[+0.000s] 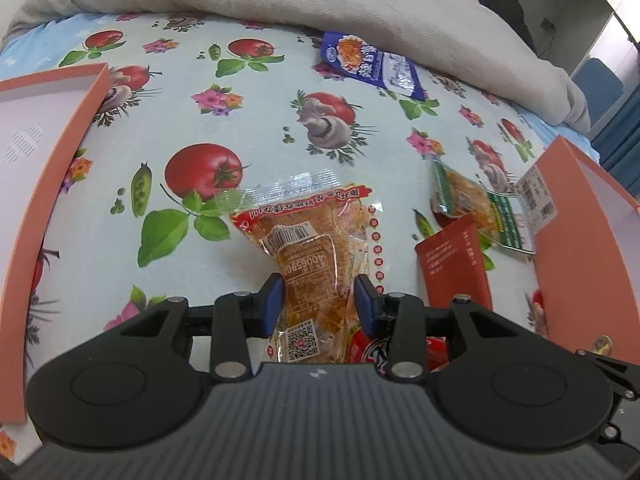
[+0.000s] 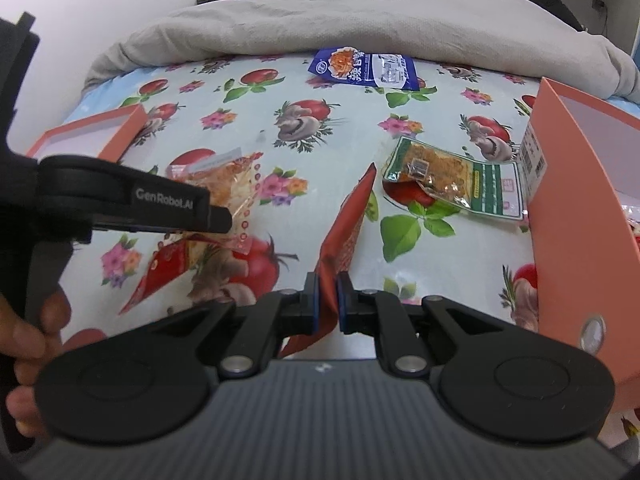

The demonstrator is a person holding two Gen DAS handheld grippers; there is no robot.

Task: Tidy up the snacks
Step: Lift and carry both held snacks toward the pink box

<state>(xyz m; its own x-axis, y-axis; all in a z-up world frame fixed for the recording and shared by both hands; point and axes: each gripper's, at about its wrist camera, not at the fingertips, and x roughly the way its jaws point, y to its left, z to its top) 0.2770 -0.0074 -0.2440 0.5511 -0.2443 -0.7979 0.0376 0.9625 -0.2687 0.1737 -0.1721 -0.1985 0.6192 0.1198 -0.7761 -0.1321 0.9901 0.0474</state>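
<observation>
My left gripper (image 1: 320,300) is shut on a clear packet of orange snack (image 1: 308,236), its blue pads pressing both sides, and the packet is held off the cloth. In the right wrist view the same packet (image 2: 224,176) sticks out past the left gripper (image 2: 222,218). My right gripper (image 2: 328,296) is shut on a red packet (image 2: 344,232), held edge-on and upright; the left wrist view shows this red packet (image 1: 456,264) to the right. A green packet (image 2: 452,176) and a blue packet (image 2: 364,66) lie on the cloth.
Orange boxes stand open at the left (image 1: 72,140) and at the right (image 2: 580,220). Another red packet (image 2: 160,272) lies on the tomato-print cloth (image 2: 320,148) under the left gripper. A grey blanket (image 2: 360,20) bounds the far side. A hand (image 2: 36,332) grips the left tool.
</observation>
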